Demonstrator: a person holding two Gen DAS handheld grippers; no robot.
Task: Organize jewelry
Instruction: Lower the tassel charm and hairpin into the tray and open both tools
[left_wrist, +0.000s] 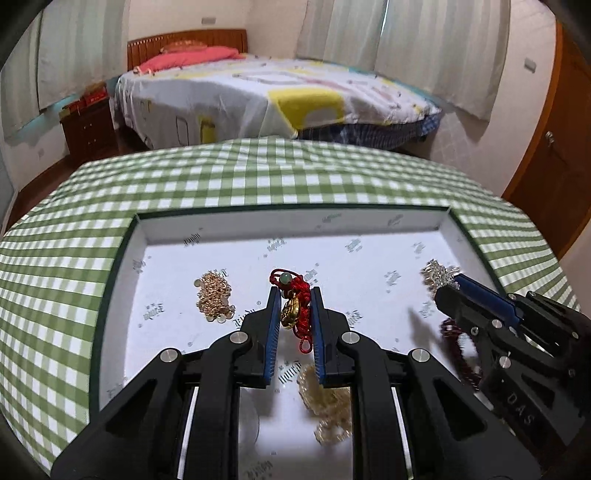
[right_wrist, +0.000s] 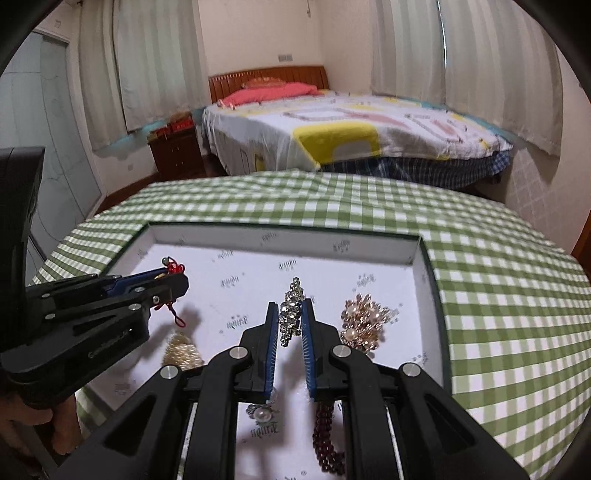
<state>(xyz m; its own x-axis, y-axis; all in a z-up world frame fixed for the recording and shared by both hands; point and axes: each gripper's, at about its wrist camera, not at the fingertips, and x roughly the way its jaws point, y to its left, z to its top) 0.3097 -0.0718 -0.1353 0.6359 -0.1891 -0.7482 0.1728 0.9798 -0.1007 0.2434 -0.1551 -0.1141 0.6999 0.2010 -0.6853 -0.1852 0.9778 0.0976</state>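
A shallow white tray with a dark green rim holds the jewelry. My left gripper is shut on a red knotted cord with a gold pendant and a green bead, held above the tray floor. My right gripper is shut on a silver rhinestone piece; it also shows in the left wrist view. A gold chain pile lies at the tray's left. A pale gold bead pile lies under the left gripper. A rose-gold pearl cluster lies to the right.
A dark red bead bracelet and a pearl earring lie in the tray's near part. The tray sits on a green checked tablecloth. A bed stands beyond the table.
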